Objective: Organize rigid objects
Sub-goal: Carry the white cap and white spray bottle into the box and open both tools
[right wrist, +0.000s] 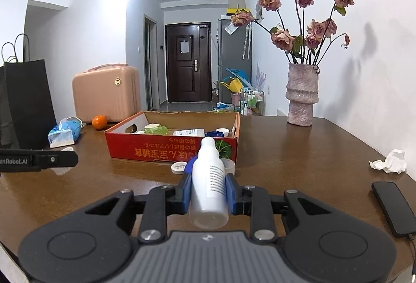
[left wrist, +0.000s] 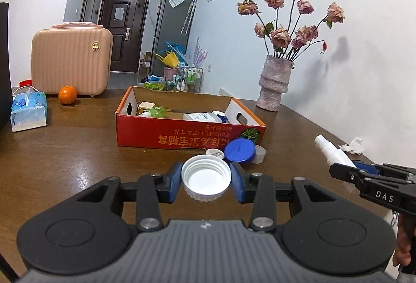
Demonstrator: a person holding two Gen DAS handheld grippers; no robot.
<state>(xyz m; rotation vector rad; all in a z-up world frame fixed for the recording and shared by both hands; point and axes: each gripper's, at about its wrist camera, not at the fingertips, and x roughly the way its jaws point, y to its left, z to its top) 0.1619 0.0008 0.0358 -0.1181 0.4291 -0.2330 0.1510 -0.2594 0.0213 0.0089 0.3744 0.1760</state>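
Left wrist view shows the left gripper (left wrist: 206,180) clamping a white ribbed plastic cap (left wrist: 206,177), while the right gripper (right wrist: 208,189) squeezes a white plastic spray bottle (right wrist: 208,179). Both hang above the brown wooden table (right wrist: 299,160), short of the red cardboard box (right wrist: 171,150). This looks like the carrying step; next, each must clear the box's near wall before letting go.
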